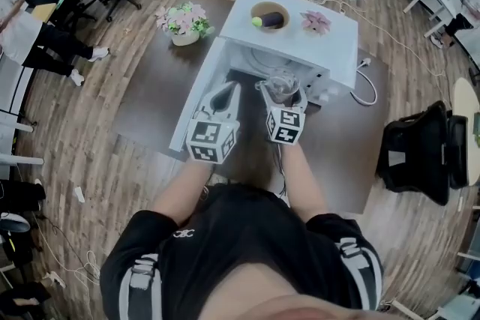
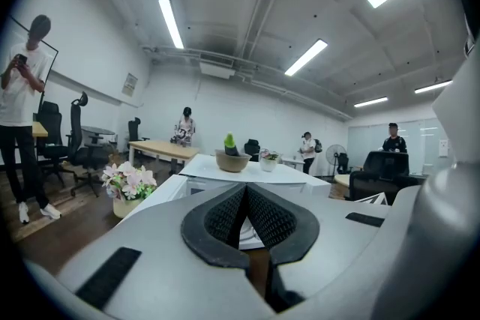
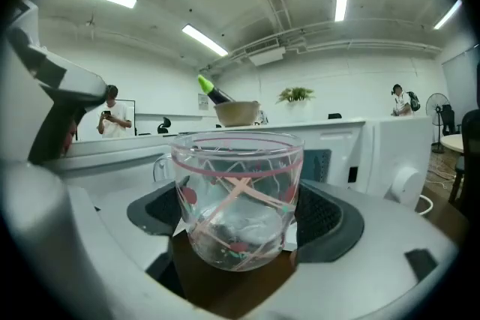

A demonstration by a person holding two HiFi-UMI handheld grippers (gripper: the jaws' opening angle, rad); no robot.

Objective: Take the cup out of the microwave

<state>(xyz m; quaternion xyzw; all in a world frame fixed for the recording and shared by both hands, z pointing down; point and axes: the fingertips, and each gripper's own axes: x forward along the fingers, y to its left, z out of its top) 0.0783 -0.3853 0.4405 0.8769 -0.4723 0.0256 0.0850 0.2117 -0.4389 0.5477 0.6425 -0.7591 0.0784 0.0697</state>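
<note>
We grip the glass cup (image 3: 238,198) in our right gripper's (image 1: 282,94) jaws before the open microwave (image 1: 315,49); our left gripper's (image 2: 245,198) jaws are pressed together, empty.

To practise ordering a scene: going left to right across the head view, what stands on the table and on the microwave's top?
On the table the pot of flowers → on the microwave the bowl → the pink flower ornament.
</note>
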